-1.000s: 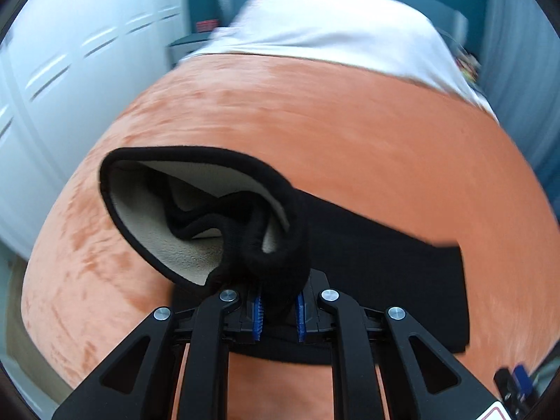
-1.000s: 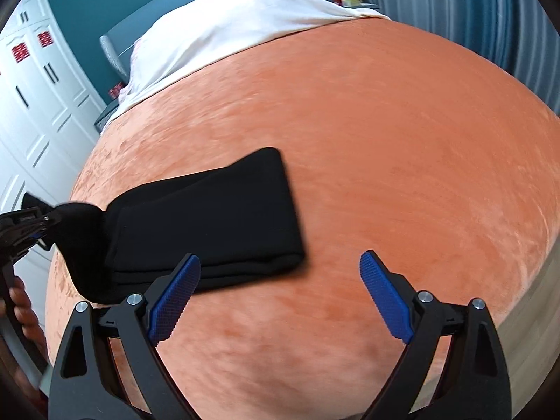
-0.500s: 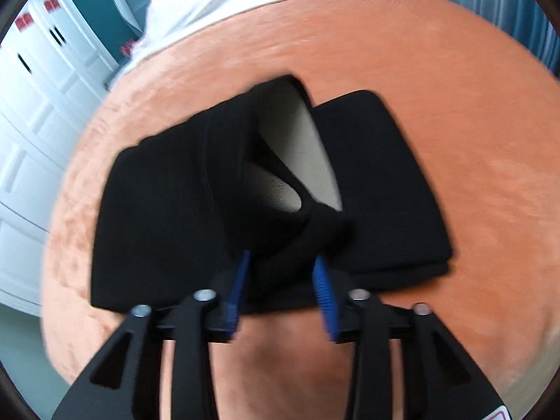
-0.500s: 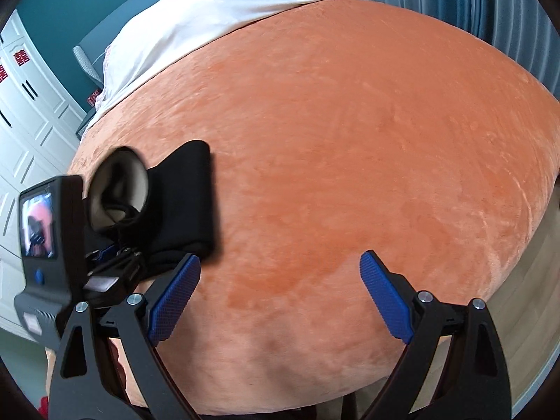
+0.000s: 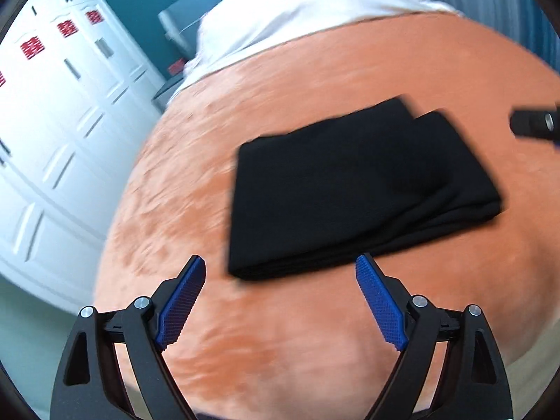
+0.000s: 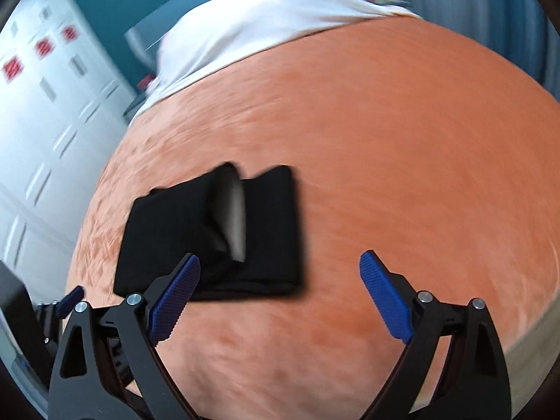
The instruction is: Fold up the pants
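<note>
The black pants (image 5: 357, 182) lie folded in a stacked rectangle on the orange bedspread (image 5: 315, 332). My left gripper (image 5: 280, 301) is open and empty, just short of the near edge of the pants. In the right wrist view the pants (image 6: 182, 231) lie left of centre, with a pale lining (image 6: 234, 217) showing in a raised fold on top. My right gripper (image 6: 280, 297) is open and empty, near the pants' right front corner. A part of the right gripper (image 5: 535, 124) shows at the right edge of the left wrist view.
A white sheet (image 5: 308, 17) covers the far end of the bed. White wardrobe doors (image 5: 52, 122) stand to the left. A teal wall and headboard (image 5: 182, 24) are behind. The left gripper's body (image 6: 21, 315) shows at the lower left of the right wrist view.
My left gripper has let go of the waistband end, opened wide and drawn back. The pants now lie folded over on themselves. My right gripper stays open.
</note>
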`<state>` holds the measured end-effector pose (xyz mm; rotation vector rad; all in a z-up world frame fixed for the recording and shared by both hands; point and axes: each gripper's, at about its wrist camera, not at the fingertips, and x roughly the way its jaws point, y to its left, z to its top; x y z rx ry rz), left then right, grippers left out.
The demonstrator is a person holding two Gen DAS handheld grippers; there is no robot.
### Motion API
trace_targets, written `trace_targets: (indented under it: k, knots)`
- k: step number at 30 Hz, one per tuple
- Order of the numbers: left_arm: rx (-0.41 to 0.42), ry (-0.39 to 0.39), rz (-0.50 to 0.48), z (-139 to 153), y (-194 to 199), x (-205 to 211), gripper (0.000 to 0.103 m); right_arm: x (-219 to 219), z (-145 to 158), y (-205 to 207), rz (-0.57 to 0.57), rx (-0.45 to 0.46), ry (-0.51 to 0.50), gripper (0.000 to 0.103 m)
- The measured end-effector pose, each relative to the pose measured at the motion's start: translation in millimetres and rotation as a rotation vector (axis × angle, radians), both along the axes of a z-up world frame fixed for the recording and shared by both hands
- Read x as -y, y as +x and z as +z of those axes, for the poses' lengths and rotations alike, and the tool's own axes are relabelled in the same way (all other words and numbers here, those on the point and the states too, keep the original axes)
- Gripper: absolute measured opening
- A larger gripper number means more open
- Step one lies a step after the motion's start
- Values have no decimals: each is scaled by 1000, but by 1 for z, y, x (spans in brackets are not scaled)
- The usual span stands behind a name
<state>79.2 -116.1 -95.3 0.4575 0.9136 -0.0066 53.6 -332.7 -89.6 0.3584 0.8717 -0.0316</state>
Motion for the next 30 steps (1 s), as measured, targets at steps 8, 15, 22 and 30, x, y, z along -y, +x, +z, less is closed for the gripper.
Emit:
trace_targets:
  k: [8, 15, 22, 30]
  knots:
    - [-153, -89, 140, -11, 21, -89, 86, -76, -36, 79, 112, -64, -133, 94]
    - [-212, -136, 189, -33, 22, -131, 86, -92, -78, 101, 73, -187, -157, 46]
    - [-234, -153, 219, -41, 22, -153, 86, -115, -64, 102, 81, -182, -228, 3]
    - [-220, -164, 262, -39, 21, -170, 86, -78, 31, 63, 54, -30, -193, 3]
